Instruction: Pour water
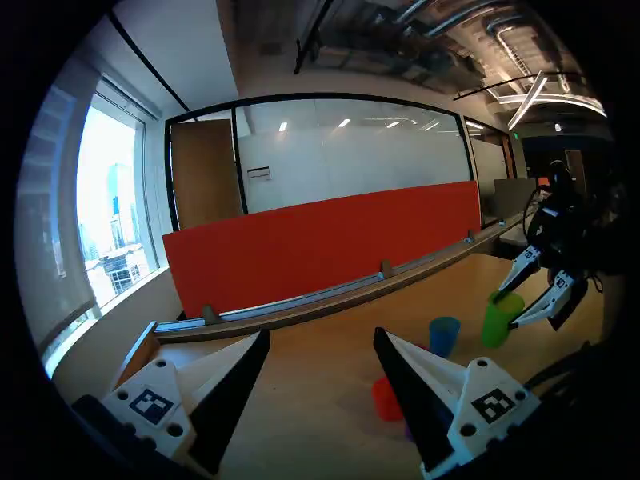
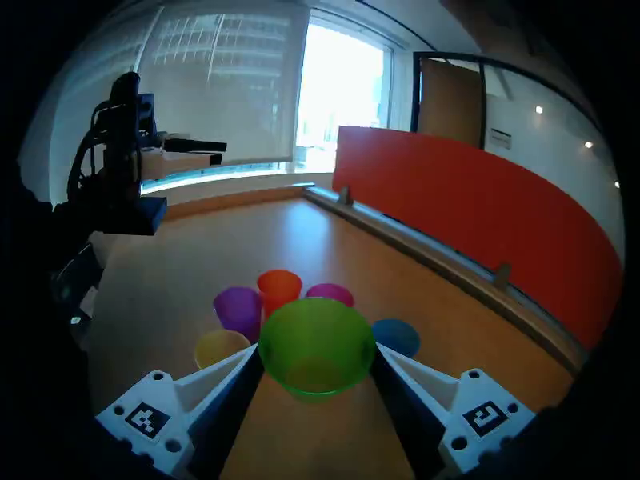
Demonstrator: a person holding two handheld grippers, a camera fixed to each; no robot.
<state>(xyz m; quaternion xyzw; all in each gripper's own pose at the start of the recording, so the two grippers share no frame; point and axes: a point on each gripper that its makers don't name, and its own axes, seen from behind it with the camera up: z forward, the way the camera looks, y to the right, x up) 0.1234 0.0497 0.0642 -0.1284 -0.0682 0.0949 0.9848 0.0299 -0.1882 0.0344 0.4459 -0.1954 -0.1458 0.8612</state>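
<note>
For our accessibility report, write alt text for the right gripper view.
The right tool grips a translucent green plastic cup between both fingers. On the wooden table beyond stand a purple plastic cup, an orange plastic cup, a pink plastic cup, a blue plastic cup and a yellow plastic cup.

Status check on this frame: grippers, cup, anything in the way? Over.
Left hand-held gripper open, empty. Right hand-held gripper shut on green cup. Coloured cups clustered right ahead of it on the table.

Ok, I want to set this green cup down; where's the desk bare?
Bare desk runs beyond the orange cup toward the window, and between the blue cup and the red divider. Crowded just beyond the green cup, where the other cups cluster.
</note>
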